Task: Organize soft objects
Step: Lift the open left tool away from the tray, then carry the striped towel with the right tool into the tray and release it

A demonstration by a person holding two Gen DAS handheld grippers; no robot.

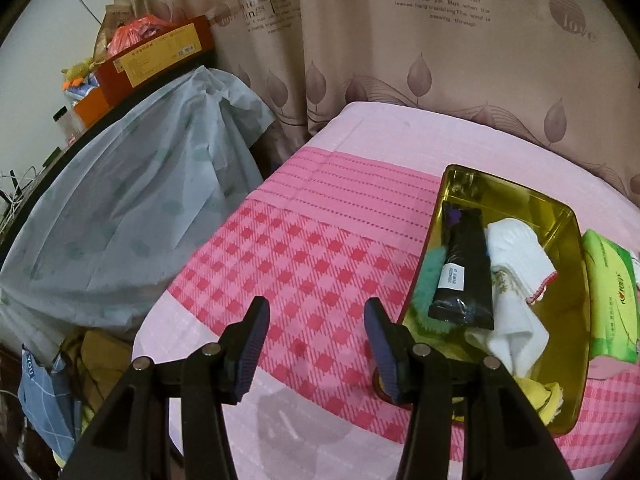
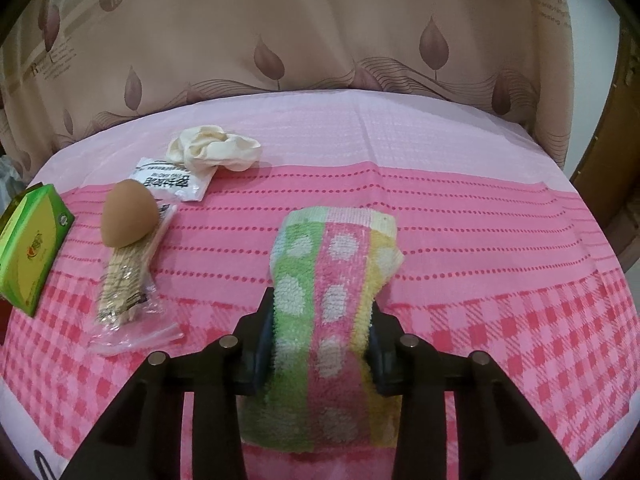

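My right gripper (image 2: 322, 308) is shut on a folded terry towel (image 2: 320, 264) striped green, pink and yellow with white dots; the pads press its two sides on the pink checked bedspread (image 2: 500, 248). Left of it lie a brown egg-shaped sponge (image 2: 128, 212), a clear bag of thin sticks (image 2: 128, 280), a white sachet (image 2: 172, 178) and a crumpled cream cloth (image 2: 216, 152). My left gripper (image 1: 316, 308) hangs open and empty over the bedspread, just left of a yellow see-through tray (image 1: 512, 190). The tray holds a black tube (image 1: 466, 268), a white cloth (image 1: 516, 248), a teal fuzzy piece (image 1: 430, 276) and a yellow cloth (image 1: 548, 396).
A green tissue pack (image 1: 608, 300) lies right of the tray, seen also as the green pack (image 2: 32, 240) at the bed's left. A leaf-print curtain (image 1: 400, 60) hangs behind. Left of the bed stands furniture under a pale sheet (image 1: 132, 208), with an orange box (image 1: 156, 56) on top.
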